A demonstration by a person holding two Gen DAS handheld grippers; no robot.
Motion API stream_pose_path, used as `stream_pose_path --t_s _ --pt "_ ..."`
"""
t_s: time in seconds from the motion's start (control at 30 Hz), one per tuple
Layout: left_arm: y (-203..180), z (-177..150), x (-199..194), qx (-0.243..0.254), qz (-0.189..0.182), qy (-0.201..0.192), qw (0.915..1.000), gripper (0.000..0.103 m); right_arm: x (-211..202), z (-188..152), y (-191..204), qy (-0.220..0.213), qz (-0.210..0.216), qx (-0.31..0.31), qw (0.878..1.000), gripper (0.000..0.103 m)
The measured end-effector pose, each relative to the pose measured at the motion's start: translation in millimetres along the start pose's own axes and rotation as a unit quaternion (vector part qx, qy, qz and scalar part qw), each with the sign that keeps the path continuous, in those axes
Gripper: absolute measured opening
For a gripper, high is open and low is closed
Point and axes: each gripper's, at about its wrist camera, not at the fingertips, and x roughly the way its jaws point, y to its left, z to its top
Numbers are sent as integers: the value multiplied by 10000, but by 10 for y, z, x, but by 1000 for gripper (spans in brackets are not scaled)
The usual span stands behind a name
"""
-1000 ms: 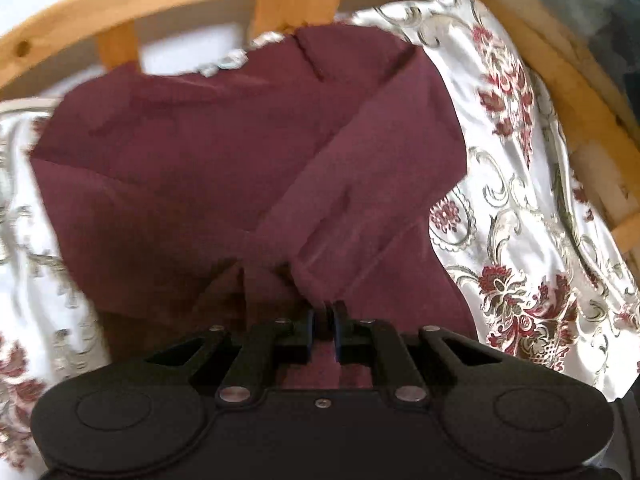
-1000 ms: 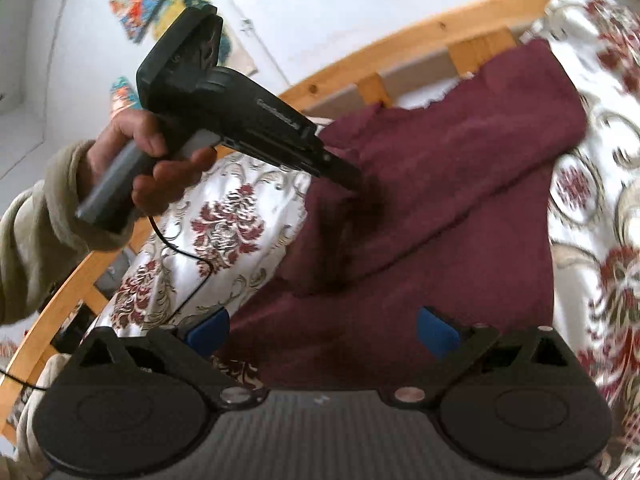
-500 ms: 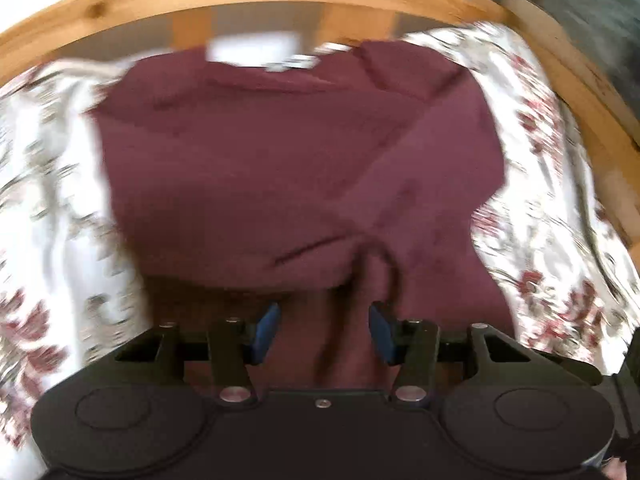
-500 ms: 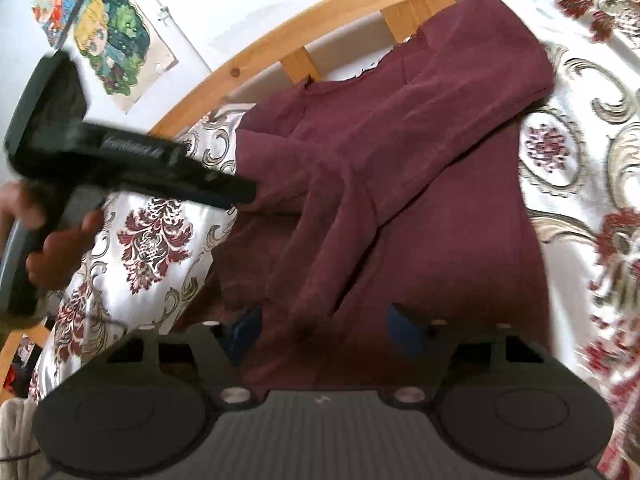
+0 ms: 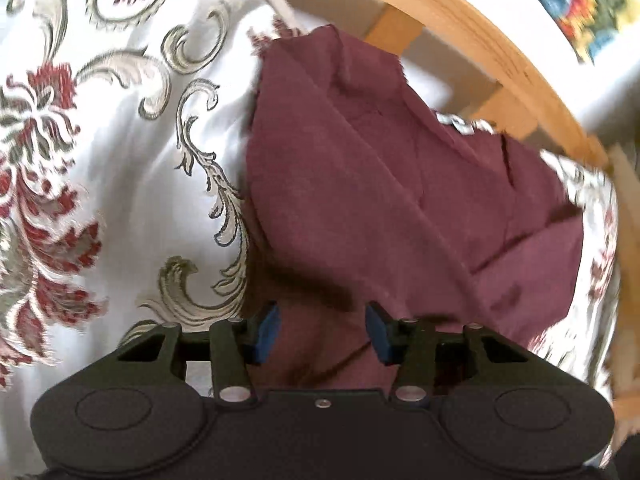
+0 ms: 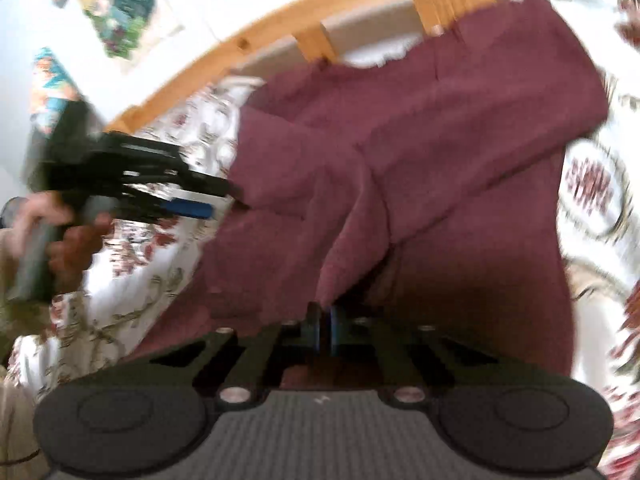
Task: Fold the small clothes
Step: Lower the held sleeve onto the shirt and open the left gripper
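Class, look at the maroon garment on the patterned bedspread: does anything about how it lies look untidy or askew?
Yes. The maroon garment lies crooked and rumpled on the bedspread, one sleeve bunched across its body. The right gripper pinches a fold near the sleeve's end. The left gripper, jaws closing, grips nothing.

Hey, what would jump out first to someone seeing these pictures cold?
The maroon garment, rumpled and partly folded, fills the middle of a floral bedspread. The right gripper is shut on its near edge. Behind runs a wooden rail.
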Motion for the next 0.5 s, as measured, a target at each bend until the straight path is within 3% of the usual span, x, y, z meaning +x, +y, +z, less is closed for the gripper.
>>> stream_pose_path --t_s 0.07,0.13,0.2,0.23,0.33,0.47,0.5 --pt "24 33 63 -86 -41 -20 10000 49 -217 28 0 -71 42 -205 9998 6" --pt "36 50 135 -32 73 -10 10000 39 -337 62 -47 38 -208 -477 9986 6" --pt "36 54 215 107 247 5 9996 10 -353 78 -137 235 -524 -623 9964 6" --pt "34 51 241 172 378 -9 9991 8 -347 80 -194 292 -608 -587 9960 7" --pt "33 58 263 266 537 -117 9981 8 -303 35 -311 250 -862 -531 9946 10" --pt "-3 117 135 628 790 -493 9937 24 -295 -49 -351 147 -1013 -462 9937 16" --pt "-14 151 95 767 859 -670 9911 31 -303 -68 -356 113 -1028 -433 9937 25"
